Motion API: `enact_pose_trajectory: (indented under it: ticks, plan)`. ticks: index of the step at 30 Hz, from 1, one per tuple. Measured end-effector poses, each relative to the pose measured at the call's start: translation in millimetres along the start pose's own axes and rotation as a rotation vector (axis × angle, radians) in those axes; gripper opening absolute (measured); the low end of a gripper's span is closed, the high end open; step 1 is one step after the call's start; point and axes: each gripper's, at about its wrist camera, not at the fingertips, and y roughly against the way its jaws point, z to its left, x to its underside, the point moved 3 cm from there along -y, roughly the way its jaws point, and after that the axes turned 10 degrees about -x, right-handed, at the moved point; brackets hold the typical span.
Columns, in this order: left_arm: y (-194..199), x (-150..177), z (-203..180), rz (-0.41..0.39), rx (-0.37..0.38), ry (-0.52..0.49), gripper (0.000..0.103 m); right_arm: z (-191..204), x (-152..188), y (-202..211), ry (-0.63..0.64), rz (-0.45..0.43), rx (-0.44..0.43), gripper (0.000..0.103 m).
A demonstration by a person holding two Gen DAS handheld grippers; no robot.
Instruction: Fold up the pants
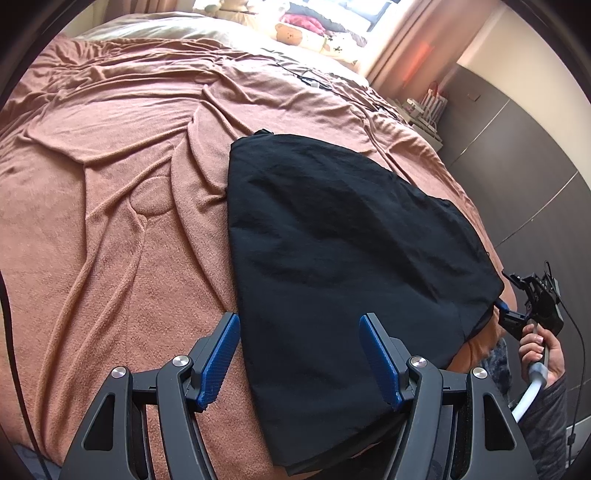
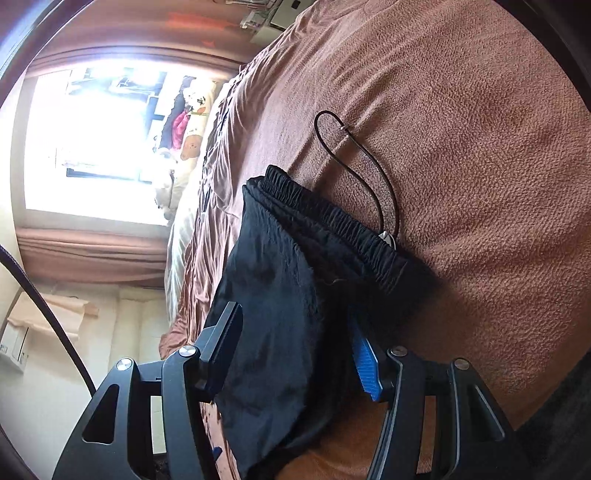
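**A:** so where are the pants sitting right now?

**B:** the black pants (image 1: 343,236) are lying folded over on the bed, on top of a brownish-pink blanket (image 1: 110,166), over toward its right edge. From the right wrist view you're seeing the elastic waistband (image 2: 332,221) bunched up, with a thin black cord (image 2: 369,158) looping out onto the blanket beside it.

**A:** and the grippers?

**B:** left gripper (image 1: 299,354) is hovering just over the near edge of the pants, jaws spread wide and gripping nothing. Right gripper (image 2: 295,354) is coming in sideways at the pants' right edge, and the fabric is hanging between its jaws. They're looking clamped on the cloth, but honestly the fabric is hiding the contact, so I can't tell for sure.

**A:** anything else around?

**B:** pillows and plush stuff (image 1: 295,33) piling up by the bright window (image 2: 92,147).
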Motion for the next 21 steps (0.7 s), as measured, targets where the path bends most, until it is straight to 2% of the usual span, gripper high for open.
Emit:
enact_pose_trajectory:
  ticks: [2,7,14,19,20,21]
  plan:
    - [1,0,2,-0.002,0.000,0.008,0.069,4,-2,1,0.011,-0.028,0.025,0.046]
    - [0,1,6,0.000,0.007,0.020,0.069,13,0,15,0.053,-0.099,0.031,0.043]
    - [-3,1,2,0.006,0.015,0.015,0.069,-1,12,5,0.017,-0.067,0.022,0.043]
    - [-4,0,0,0.005,0.008,0.012,0.069,4,3,3,0.040,-0.075,0.054,0.042]
    - [-5,0,0,0.005,0.005,0.012,0.069,6,3,6,0.053,-0.080,0.064,0.032]
    - [-5,0,1,0.005,0.004,0.015,0.069,7,2,7,0.065,-0.086,0.082,0.017]
